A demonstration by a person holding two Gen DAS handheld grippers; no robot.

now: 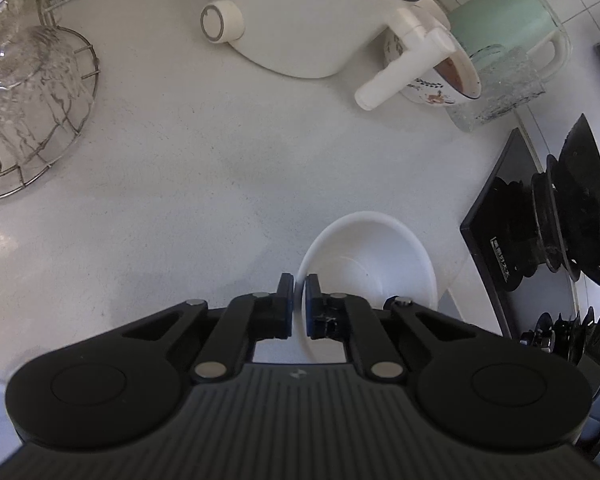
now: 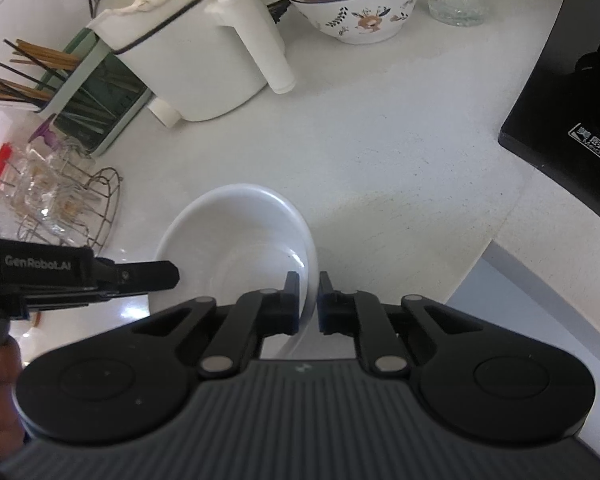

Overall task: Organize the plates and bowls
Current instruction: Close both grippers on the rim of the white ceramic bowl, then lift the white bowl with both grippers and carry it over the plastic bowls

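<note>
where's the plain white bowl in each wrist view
Left wrist: the white bowl sits lower centre-right, its rim clamped between the left gripper fingers.
Right wrist: the white bowl sits lower centre-left, its rim between the right gripper fingers; the left gripper meets its left rim.
Shared landmark: the white kettle, beyond the bowl in both.

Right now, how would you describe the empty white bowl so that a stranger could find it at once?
Start at the big white kettle on the pale countertop. Come toward the near edge: the white bowl sits there, with the left gripper and the right gripper each closed on its rim. Unlike the flowered bowl beside the kettle, which holds brown food, it is plain and empty.
</note>
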